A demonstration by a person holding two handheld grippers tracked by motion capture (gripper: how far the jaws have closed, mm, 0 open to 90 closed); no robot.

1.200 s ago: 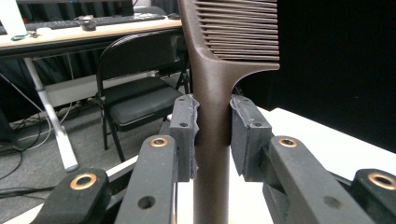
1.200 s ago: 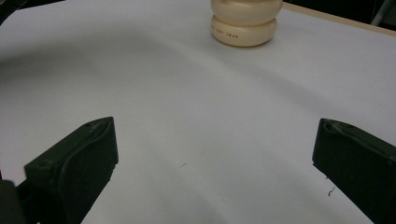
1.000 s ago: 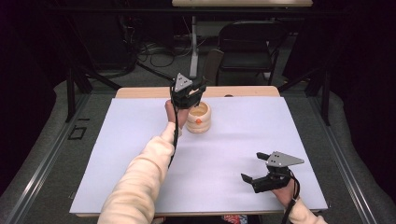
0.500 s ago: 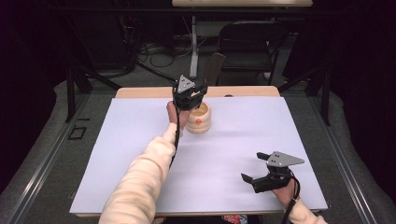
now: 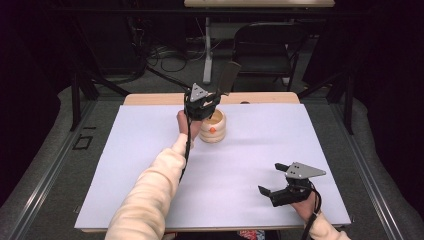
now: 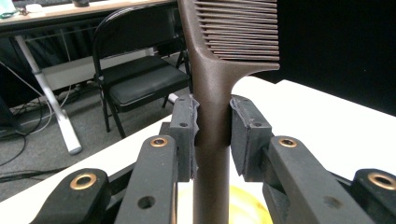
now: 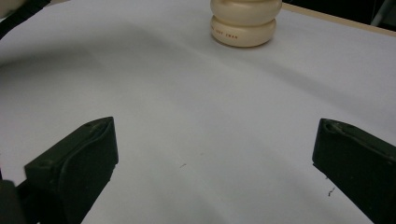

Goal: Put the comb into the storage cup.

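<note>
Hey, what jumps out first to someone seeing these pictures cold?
The brown comb, clamped by its handle in the left gripper and held above the cream holder at the far side of the white table. Then the right gripper, wide open and holding nothing, near the front right corner.

Bright sheet, dark room: light falls from above onto the table.

In the high view the white table sheet (image 5: 250, 165) glows evenly while the frame's edges sink into black; the picture is soft and grainy. In the left gripper view the comb (image 6: 212, 93) is sharp, the chair (image 6: 135, 70) behind slightly soft. In the right gripper view broad soft shadows cross the upper left, and the near jaws blur.
</note>
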